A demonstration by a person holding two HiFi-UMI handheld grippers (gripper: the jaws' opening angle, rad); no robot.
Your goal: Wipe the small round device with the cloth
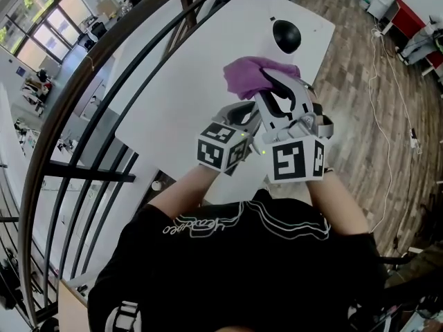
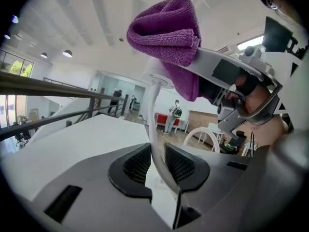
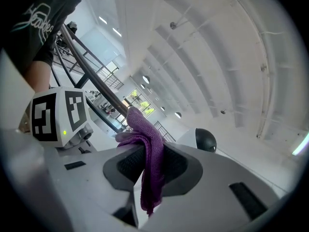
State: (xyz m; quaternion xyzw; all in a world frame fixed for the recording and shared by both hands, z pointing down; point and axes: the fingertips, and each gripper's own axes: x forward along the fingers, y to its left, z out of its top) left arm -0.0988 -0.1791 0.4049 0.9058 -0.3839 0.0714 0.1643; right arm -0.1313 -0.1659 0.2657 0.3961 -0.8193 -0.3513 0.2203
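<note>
The purple cloth [image 2: 166, 30] is soft, light and limp. The right claw [image 3: 150, 170] is clenched on its folded middle, a sound hold. The round device [image 1: 286, 36], glossy black dome on a white body, sits near the far edge of the tabletop [image 1: 201, 81], beyond both claws. It looks hard, light and likely to skid, so it is best steadied by its white body. The left claw [image 2: 155, 164] is clamped on a thin white curved strip [image 2: 153, 115] that rises under the cloth; what the strip is I cannot tell.
</note>
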